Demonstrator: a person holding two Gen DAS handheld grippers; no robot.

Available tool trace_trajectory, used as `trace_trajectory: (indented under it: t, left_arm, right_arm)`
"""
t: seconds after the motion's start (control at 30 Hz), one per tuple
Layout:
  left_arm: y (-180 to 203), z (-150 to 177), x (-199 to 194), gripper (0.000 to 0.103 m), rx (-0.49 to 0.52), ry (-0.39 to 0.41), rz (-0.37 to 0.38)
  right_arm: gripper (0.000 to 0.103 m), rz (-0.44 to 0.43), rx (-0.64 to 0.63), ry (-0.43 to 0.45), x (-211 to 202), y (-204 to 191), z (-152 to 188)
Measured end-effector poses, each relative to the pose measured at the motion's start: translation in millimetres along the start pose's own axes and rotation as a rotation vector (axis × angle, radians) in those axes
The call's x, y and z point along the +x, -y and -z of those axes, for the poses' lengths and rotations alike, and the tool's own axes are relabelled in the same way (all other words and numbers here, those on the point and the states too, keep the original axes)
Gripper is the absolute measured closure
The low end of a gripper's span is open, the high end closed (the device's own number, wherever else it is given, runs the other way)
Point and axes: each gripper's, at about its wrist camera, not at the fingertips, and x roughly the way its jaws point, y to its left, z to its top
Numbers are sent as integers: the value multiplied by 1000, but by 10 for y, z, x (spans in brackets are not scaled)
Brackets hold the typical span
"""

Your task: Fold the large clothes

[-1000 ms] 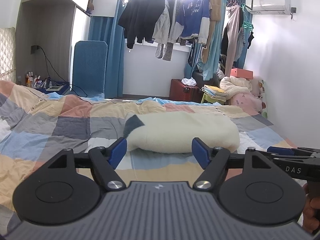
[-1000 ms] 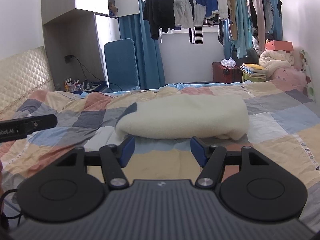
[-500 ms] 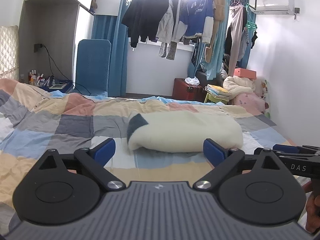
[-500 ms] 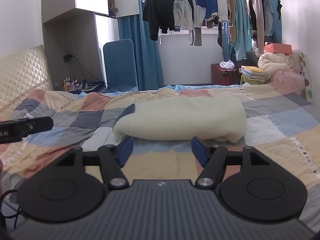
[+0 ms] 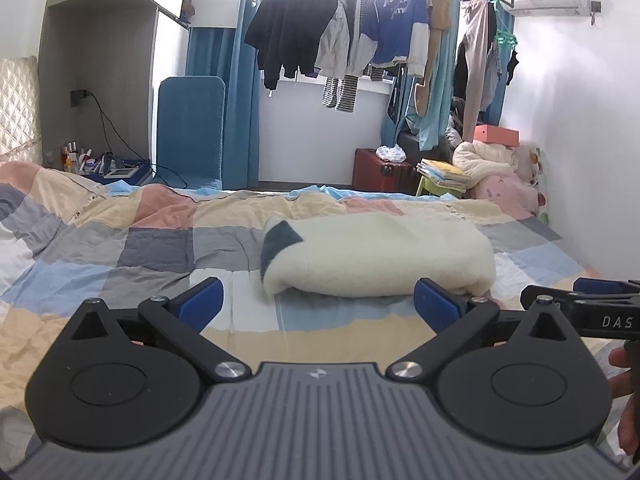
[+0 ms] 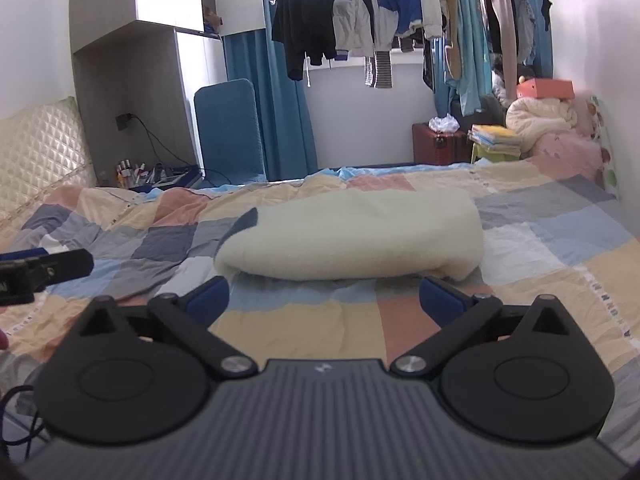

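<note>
A cream fleece garment (image 5: 380, 256) with a dark teal patch at its left end lies folded into a thick bundle on the patchwork bed cover (image 5: 132, 248). My left gripper (image 5: 318, 304) hovers just short of the bundle's near edge; its jaws are opening, wide apart, with nothing between them. In the right wrist view the same bundle (image 6: 352, 236) lies ahead of my right gripper (image 6: 326, 300), whose jaws are also opening wide and hold nothing. The blue pads (image 6: 440, 300) stay clear of the cloth. Each view shows the other gripper at its edge.
The bed cover (image 6: 540, 248) spreads around the bundle. Clothes hang on a rail (image 5: 352, 36) over the window. A blue chair (image 5: 190, 128), a red trunk (image 5: 380, 170), stacked books (image 5: 442, 170) and piled bedding (image 5: 492, 176) stand beyond the bed. A padded headboard (image 6: 40, 148) is at the left.
Both grippers' jaws have spread from partly closed to wide apart. The hands have stayed in place and the folded bundle has not moved.
</note>
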Motion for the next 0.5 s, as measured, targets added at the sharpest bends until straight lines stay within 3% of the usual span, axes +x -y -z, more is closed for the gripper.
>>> trace_trajectory:
  t: [0.5]
  left_arm:
    - [63, -7, -34, 0, 18, 3, -23]
  right_arm:
    - [0, 13, 19, 6, -83, 102, 30]
